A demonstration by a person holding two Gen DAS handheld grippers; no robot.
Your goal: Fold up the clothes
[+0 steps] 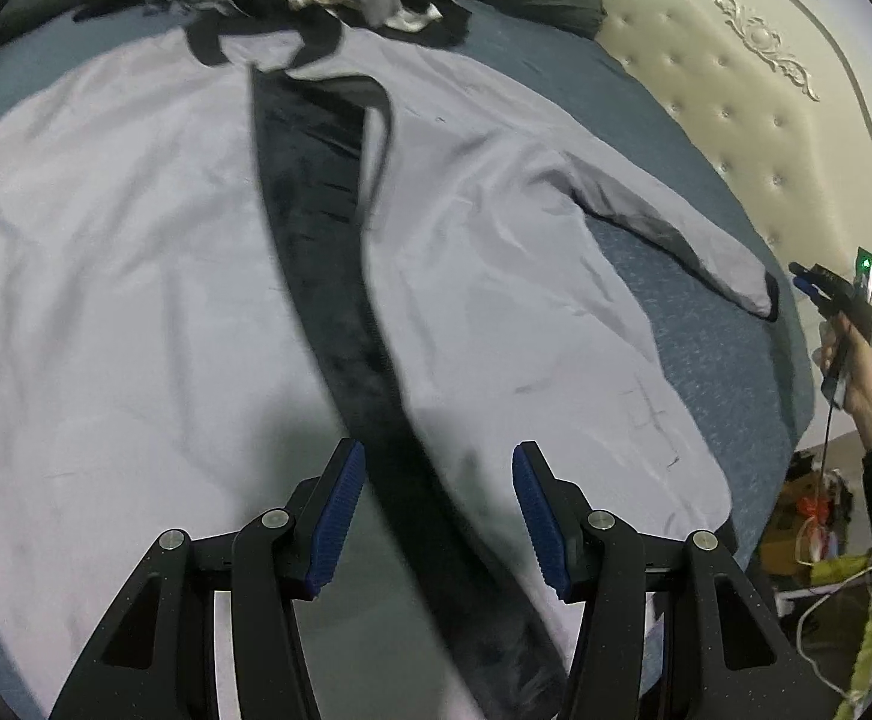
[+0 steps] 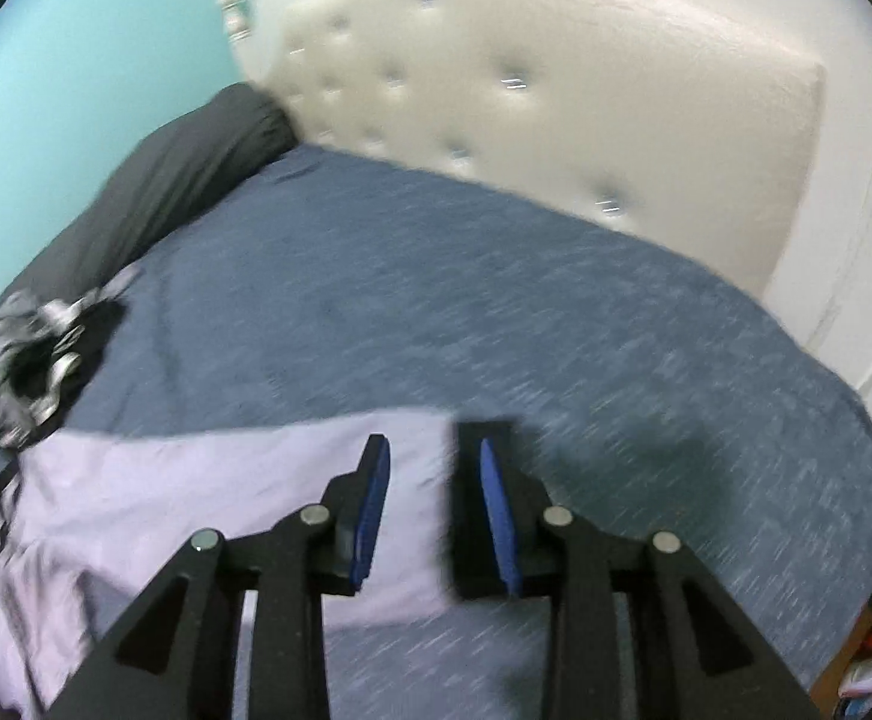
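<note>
Lying spread flat on bed (image 1: 706,360): lilac robe (image 1: 135,300), no fold yet made; left gripper (image 1: 439,516) and right gripper (image 2: 429,510) open, empty.

The jacket (image 1: 135,276) is smooth pale cloth with a fuzzy dark lining, spread on the bedspread (image 2: 496,312), a matt, flecked weave. Behind the bedspread, the headboard (image 2: 526,60) looks like tufted, faintly glossy leather.

I am holding my left tongs (image 1: 439,516) tilted downward, jaws standing apart with nothing between the blue pads (image 1: 339,516). My right tongs (image 2: 432,510) are pointing downward too, jaws parted and empty, gripped in my right hand (image 1: 856,384).
</note>
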